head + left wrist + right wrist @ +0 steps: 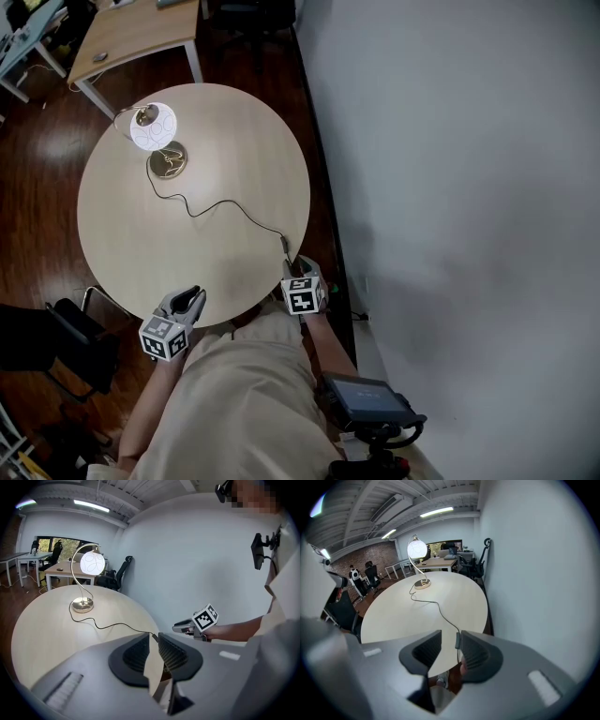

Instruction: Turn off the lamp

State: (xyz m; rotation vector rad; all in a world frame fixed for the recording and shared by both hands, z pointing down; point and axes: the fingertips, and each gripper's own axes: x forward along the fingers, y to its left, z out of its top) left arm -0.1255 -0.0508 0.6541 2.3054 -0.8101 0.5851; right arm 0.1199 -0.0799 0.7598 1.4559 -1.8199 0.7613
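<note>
Round table [141,234]: lit lamp [153,127] on the far side, well apart from both tongs. Right gripper [449,641] jaws apart, cord's inline switch [458,640] in the gap, unpinched. Left gripper [153,644] slightly parted, empty.

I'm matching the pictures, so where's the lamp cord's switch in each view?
Head view: switch at the table's near right edge.
Left gripper view: switch centre, just beyond the jaw tips.
Right gripper view: switch centre, seen between the jaws.
Shared landmark: the lit lamp.
</note>
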